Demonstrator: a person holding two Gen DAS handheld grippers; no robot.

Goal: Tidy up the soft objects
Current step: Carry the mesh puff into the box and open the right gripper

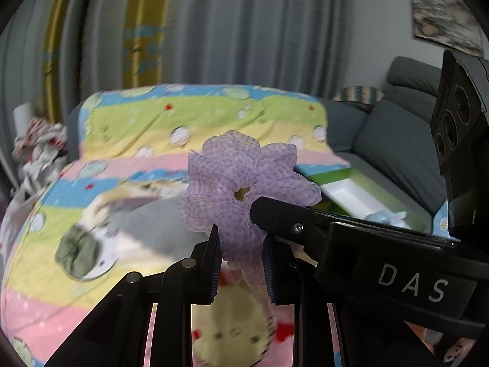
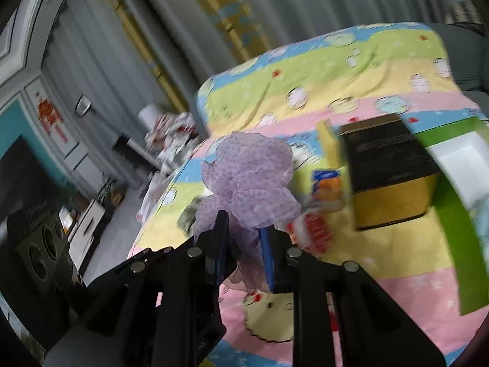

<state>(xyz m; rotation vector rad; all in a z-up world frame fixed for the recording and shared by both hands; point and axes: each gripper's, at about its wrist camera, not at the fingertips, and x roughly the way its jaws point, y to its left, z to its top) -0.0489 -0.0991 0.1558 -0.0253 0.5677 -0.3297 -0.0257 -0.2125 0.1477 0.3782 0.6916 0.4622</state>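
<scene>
A lilac dotted mesh scrunchie (image 1: 238, 183) is held in the air above a striped cartoon blanket (image 1: 146, 122). My left gripper (image 1: 241, 263) is shut on its lower ruffle, pads pressing from both sides. My right gripper comes in from the right in the left wrist view, one black finger (image 1: 275, 217) lying against the scrunchie near its centre hole. In the right wrist view the same scrunchie (image 2: 247, 177) bunches up between the pads of my right gripper (image 2: 243, 247), which is shut on it. The left gripper's camera housing (image 2: 39, 244) shows at lower left.
A green box with a white insert (image 1: 351, 192) lies on the blanket to the right, a pale blue soft thing (image 1: 385, 217) in it. A black and yellow carton (image 2: 391, 177) and snack packets (image 2: 324, 189) lie nearby. A grey sofa (image 1: 397, 140) and curtains stand behind.
</scene>
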